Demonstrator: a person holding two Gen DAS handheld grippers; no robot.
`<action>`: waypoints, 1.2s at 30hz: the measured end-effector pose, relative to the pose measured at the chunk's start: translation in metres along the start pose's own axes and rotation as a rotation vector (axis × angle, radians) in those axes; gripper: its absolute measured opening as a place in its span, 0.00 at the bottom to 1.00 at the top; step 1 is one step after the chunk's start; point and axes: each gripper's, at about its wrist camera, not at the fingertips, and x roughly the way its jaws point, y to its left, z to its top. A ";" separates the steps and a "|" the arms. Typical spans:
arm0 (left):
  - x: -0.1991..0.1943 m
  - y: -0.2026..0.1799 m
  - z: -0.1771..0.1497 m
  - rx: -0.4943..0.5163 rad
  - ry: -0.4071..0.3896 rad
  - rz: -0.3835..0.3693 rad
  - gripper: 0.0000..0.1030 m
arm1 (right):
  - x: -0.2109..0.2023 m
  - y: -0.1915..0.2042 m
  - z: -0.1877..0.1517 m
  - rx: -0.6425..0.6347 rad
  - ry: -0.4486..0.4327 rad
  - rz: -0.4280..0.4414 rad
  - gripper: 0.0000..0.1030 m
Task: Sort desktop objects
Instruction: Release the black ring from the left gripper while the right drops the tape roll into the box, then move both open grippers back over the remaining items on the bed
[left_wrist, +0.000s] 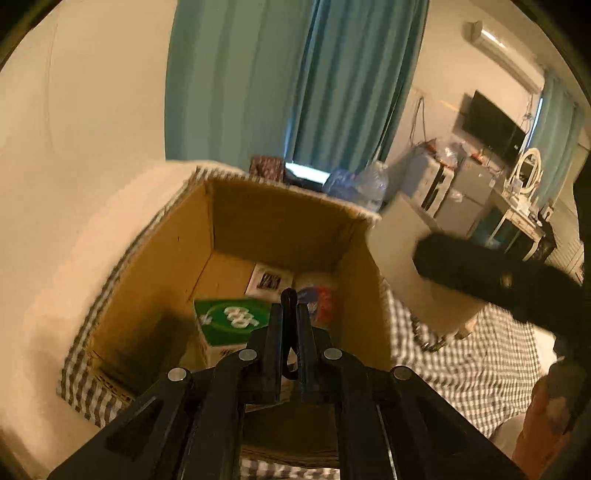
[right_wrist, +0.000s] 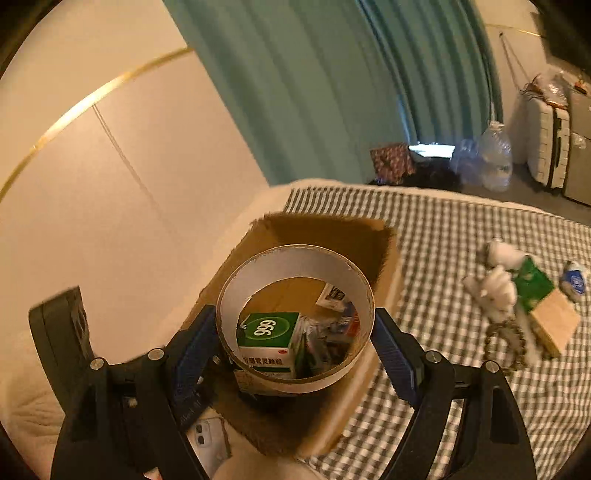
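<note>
An open cardboard box (left_wrist: 258, 218) stands on a checked cloth; it also shows in the right wrist view (right_wrist: 369, 236). Inside lie a green and white carton (left_wrist: 229, 321) (right_wrist: 266, 332), a printed card (left_wrist: 267, 280) and a red and blue packet (left_wrist: 321, 302). My left gripper (left_wrist: 289, 314) is shut on a thin black strap or clip (left_wrist: 290, 332) above the box. My right gripper (right_wrist: 295, 332) is shut on a white tape roll (right_wrist: 295, 266), held over the box opening. The right gripper shows as a dark blur in the left wrist view (left_wrist: 480, 273).
On the checked cloth (right_wrist: 443, 236) to the right lie white fluffy items (right_wrist: 498, 280), a green packet (right_wrist: 532, 284), a wooden block (right_wrist: 554, 325), a chain (right_wrist: 506, 343) and a small bottle (right_wrist: 574, 280). A phone (right_wrist: 207, 439) lies by the box. Curtain, suitcases and water jug stand behind.
</note>
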 end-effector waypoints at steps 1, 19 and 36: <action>0.003 0.001 -0.002 0.003 0.003 0.000 0.06 | 0.005 0.001 0.000 0.001 0.005 0.005 0.80; -0.029 -0.020 -0.010 0.040 -0.071 0.056 0.99 | -0.056 -0.049 0.008 0.077 -0.159 -0.050 0.87; -0.008 -0.220 -0.052 0.193 -0.013 -0.081 1.00 | -0.199 -0.187 -0.058 0.141 -0.318 -0.382 0.87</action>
